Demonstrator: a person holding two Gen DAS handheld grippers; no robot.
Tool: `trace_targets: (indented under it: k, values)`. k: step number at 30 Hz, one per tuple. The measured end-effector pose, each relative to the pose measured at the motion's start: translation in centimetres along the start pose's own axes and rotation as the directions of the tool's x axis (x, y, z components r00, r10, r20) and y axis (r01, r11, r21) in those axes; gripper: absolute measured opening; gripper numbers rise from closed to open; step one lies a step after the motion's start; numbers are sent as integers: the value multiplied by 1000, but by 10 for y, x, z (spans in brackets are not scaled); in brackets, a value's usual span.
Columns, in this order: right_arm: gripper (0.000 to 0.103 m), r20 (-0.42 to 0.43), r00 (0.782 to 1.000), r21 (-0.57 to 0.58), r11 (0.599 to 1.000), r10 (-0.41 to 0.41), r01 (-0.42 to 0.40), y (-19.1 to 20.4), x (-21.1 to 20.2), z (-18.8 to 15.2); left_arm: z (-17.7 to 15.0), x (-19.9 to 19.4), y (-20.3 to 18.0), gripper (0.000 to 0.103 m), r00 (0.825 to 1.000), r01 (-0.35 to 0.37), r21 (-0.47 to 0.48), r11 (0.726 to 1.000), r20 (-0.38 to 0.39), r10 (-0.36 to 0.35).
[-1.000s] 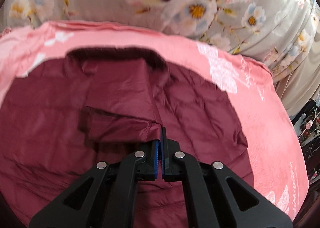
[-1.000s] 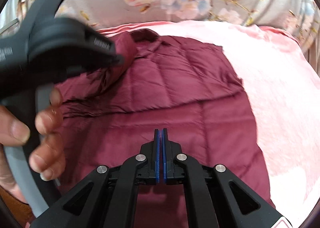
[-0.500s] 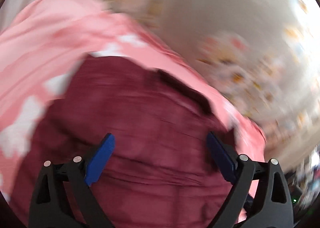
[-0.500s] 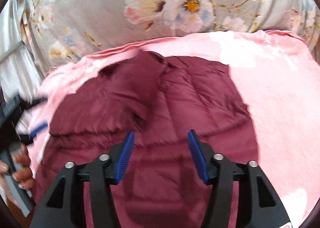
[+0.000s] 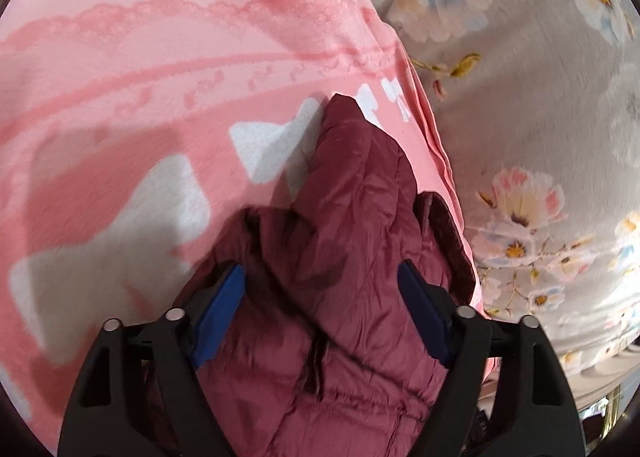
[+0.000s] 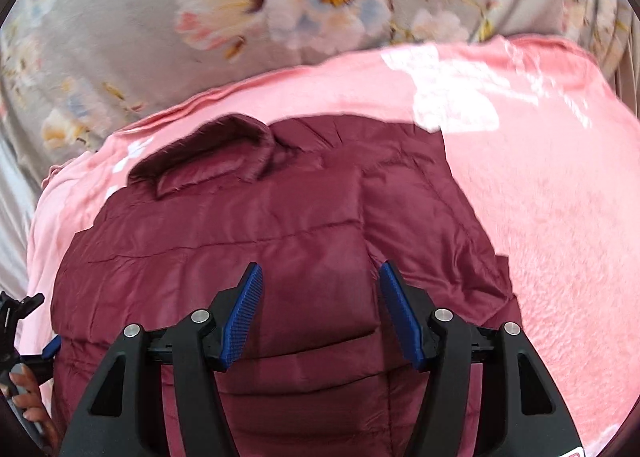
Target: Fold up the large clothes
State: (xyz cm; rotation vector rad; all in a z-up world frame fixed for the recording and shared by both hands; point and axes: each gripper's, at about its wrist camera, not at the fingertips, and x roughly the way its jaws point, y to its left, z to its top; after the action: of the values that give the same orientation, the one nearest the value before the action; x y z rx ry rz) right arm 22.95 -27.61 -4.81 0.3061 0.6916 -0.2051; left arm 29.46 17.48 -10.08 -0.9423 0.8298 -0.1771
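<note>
A maroon quilted jacket (image 6: 280, 257) lies folded on a pink blanket (image 6: 560, 197), its collar (image 6: 212, 157) at the far side. My right gripper (image 6: 320, 305) is open and empty, hovering over the jacket's middle. In the left wrist view the jacket's edge (image 5: 352, 217) bulges up, and my left gripper (image 5: 320, 305) is open around that bulge without holding it. The left gripper's blue tip (image 6: 50, 345) and the hand holding it show at the far left of the right wrist view, beside the jacket's left edge.
A grey flowered cloth (image 6: 280, 9) hangs behind the blanket and also shows in the left wrist view (image 5: 540, 97). The pink blanket (image 5: 140, 117) with white bow prints spreads left of the jacket.
Both grippers were shut a second ago and are open now. The left gripper let go of the jacket fold and swung out to the jacket's left edge. The right gripper moved forward over the jacket.
</note>
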Motion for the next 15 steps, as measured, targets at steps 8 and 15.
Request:
trace_targets:
  k: [8,15]
  values:
    - [4,76,983,19,986,164,-166,7,-37,10,15,-15,-9,3,998,-26,14,1000,56,25]
    - [3,-16,999,-97,995,27,-29,11,-25,-20,-2,-19,4,0,986,-157,97,983,71,151]
